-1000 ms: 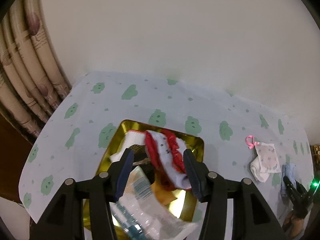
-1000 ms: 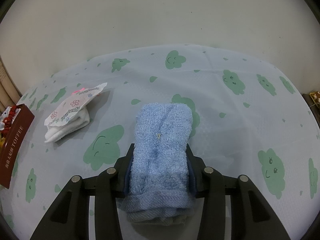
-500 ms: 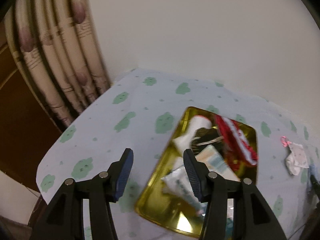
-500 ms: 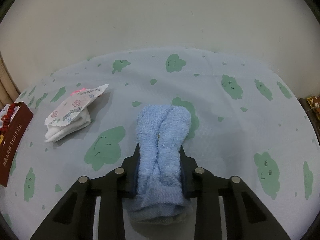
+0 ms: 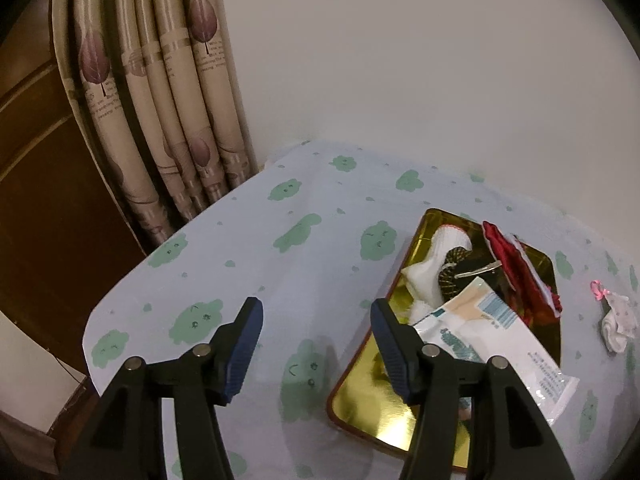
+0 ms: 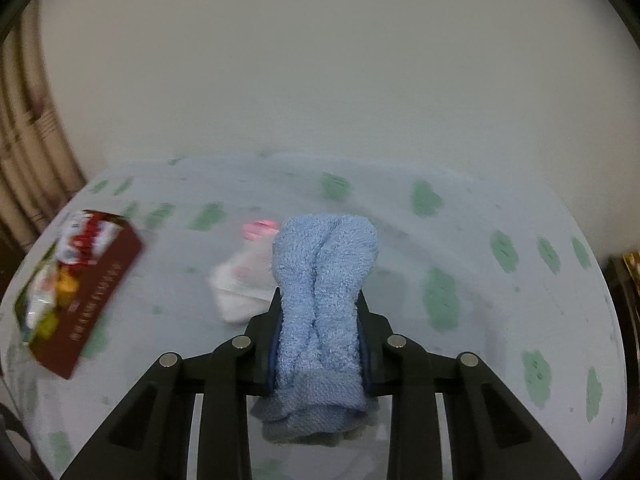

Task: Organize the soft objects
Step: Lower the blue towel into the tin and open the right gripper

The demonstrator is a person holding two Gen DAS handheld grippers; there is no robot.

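My right gripper is shut on a folded light blue towel and holds it lifted above the table. Behind it lies a white sock pack with a pink bow, also at the right edge of the left wrist view. The gold-lined tin box holds a white sock, a red-trimmed sock and a plastic packet; it shows dark red from outside in the right wrist view. My left gripper is open and empty, left of the box.
A table with a pale cloth printed with green clouds. Beige curtains hang at the far left corner, beside a dark wooden panel. A plain wall stands behind the table.
My right gripper closed on the blue towel and lifted it, turning left toward the box. My left gripper swung left away from over the box, staying open.
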